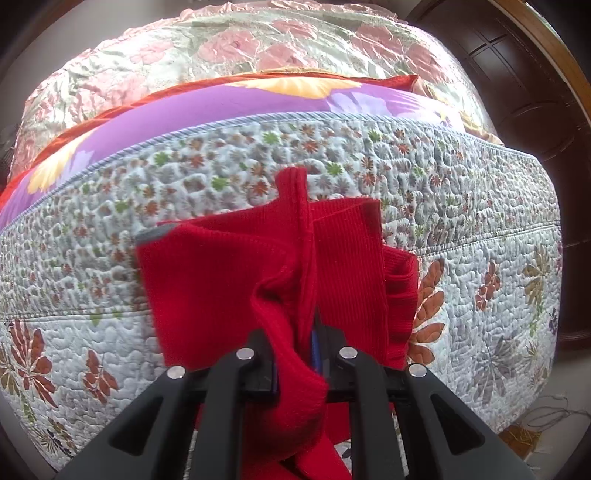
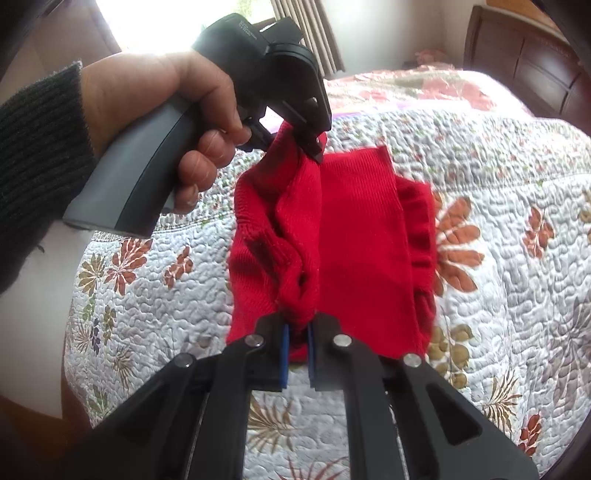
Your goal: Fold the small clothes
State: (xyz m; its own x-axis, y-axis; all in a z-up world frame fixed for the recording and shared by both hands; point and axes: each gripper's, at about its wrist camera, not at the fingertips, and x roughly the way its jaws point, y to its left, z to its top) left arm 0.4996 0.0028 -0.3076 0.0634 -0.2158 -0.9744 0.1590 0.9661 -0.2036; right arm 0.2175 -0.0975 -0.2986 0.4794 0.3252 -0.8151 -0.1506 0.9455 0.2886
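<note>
While red knit garment (image 2: 332, 236) hangs bunched above quilted bedspread (image 2: 498, 295), both tongs clamp it. Right gripper (image 2: 297, 363) pinches lower fold between blue pads (image 2: 283, 354). Left gripper (image 2: 314, 147), held by hand (image 2: 166, 110) in dark sleeve (image 2: 37, 166), bites upper edge. Purple pillow (image 1: 221, 110) well behind on bed.

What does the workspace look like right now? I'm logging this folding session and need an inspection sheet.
Surface: bed with floral quilt.
Job's things: red knit garment, bunched, held up above the quilt by both grippers.
Clutter: purple flowered bedding further back on the bed.
Grippers: left gripper shut on the garment's top; right gripper shut on its lower edge.
Cables: nothing seen.
Surroundings: dark wooden furniture, curtained window.
</note>
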